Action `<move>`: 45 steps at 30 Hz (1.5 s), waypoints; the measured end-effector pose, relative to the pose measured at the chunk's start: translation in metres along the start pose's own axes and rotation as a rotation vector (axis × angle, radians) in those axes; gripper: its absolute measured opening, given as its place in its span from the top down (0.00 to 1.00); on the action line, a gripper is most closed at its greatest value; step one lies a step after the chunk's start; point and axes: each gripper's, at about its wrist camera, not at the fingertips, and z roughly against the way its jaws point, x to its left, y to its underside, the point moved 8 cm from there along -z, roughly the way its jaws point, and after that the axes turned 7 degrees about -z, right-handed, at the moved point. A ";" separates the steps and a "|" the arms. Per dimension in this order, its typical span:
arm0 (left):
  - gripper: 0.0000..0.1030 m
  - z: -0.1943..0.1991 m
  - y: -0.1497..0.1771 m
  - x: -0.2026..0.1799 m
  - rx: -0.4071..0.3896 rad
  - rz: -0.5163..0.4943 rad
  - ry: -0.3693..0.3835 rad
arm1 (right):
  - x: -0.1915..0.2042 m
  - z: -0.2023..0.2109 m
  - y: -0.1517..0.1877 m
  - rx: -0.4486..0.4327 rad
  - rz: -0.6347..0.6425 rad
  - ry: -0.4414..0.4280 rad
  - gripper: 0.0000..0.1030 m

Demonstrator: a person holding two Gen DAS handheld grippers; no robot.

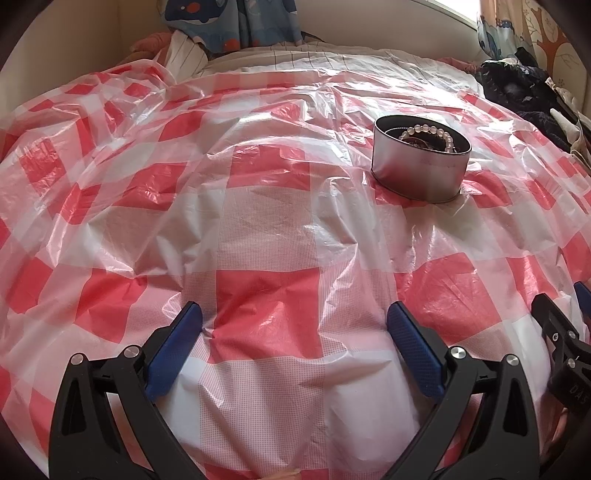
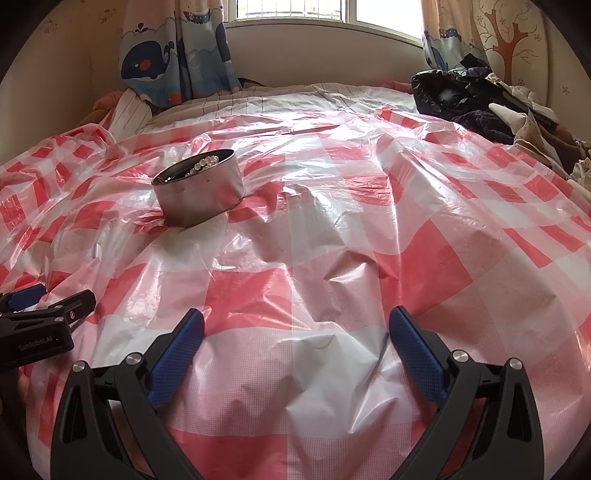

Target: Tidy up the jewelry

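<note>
Daylight is admitted through the window (image 2: 325, 14) at the far end, where the panes are blown out to white. The scene is evenly and softly lit. Glare is thrown off the creases of the checked plastic sheet (image 1: 266, 236), strongest towards the far side in the right wrist view. Faint shadows are cast in the folds and beside the metal tin (image 1: 421, 158). Both views are bent by fisheye distortion, with dark vignetting in the corners. The centre is rendered sharply; the edges are slightly softened.
</note>
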 end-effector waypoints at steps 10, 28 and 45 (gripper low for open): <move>0.07 0.000 0.000 0.000 0.000 -0.004 -0.006 | 0.000 0.001 -0.001 -0.002 0.002 0.002 0.07; 0.07 -0.001 0.000 -0.001 0.001 -0.004 -0.006 | 0.001 0.001 0.000 0.000 0.002 0.004 0.07; 0.07 -0.001 0.000 -0.001 0.002 -0.005 -0.008 | 0.001 -0.002 0.001 0.007 0.008 0.012 0.07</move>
